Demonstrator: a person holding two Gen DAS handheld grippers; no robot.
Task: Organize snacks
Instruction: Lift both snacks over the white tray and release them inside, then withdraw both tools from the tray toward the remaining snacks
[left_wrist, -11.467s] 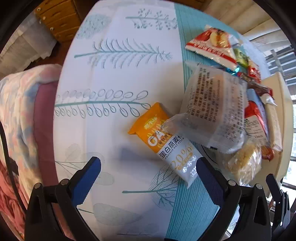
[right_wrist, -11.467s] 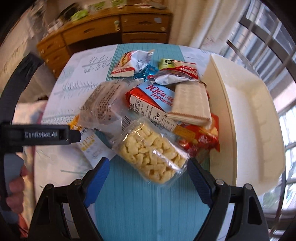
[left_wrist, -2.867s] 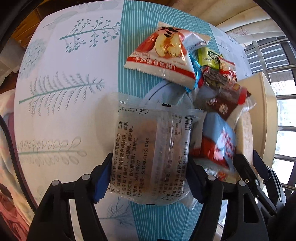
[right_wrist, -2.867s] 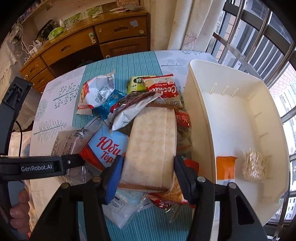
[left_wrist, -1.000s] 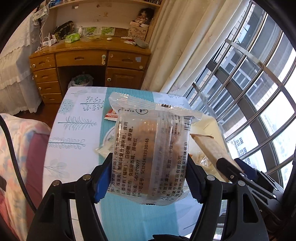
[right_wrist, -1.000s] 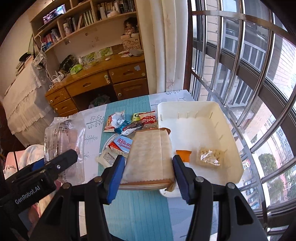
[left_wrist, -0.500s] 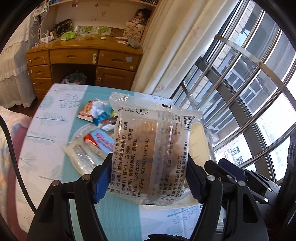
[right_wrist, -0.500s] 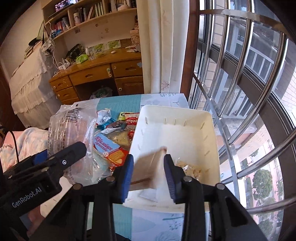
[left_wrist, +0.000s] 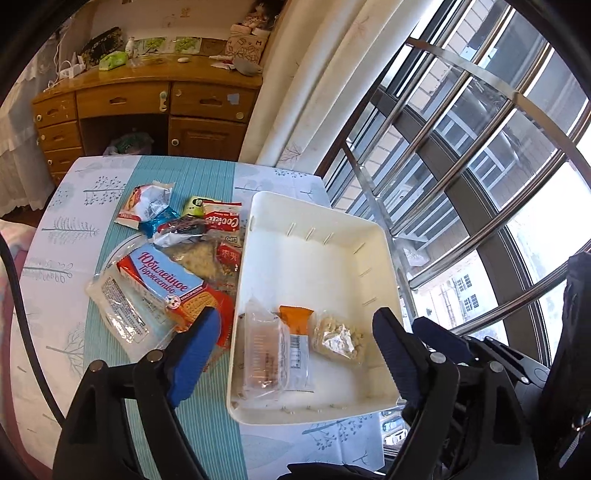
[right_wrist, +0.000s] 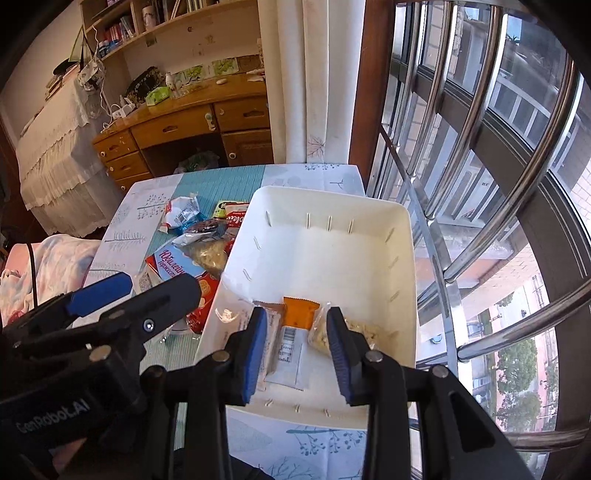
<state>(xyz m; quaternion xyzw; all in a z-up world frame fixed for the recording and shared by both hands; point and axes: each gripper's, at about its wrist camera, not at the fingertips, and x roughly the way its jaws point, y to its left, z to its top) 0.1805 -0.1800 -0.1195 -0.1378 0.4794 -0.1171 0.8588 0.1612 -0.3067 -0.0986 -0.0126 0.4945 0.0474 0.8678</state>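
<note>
Clear cake packet (left_wrist: 265, 350) flat in white bin (left_wrist: 317, 254), beside orange bar (left_wrist: 295, 332).

And the clear pastry packet (left_wrist: 264, 356) we carried in the left gripper (left_wrist: 295, 350) now lies in the white bin (left_wrist: 321, 258), just left of the orange bar (left_wrist: 295, 332); the jaws have just been opening and stand wide with nothing between them. The right gripper (right_wrist: 297, 354) no longer pinches the wafer pack; its jaws have narrowed, empty, above the bin's near end.
</note>
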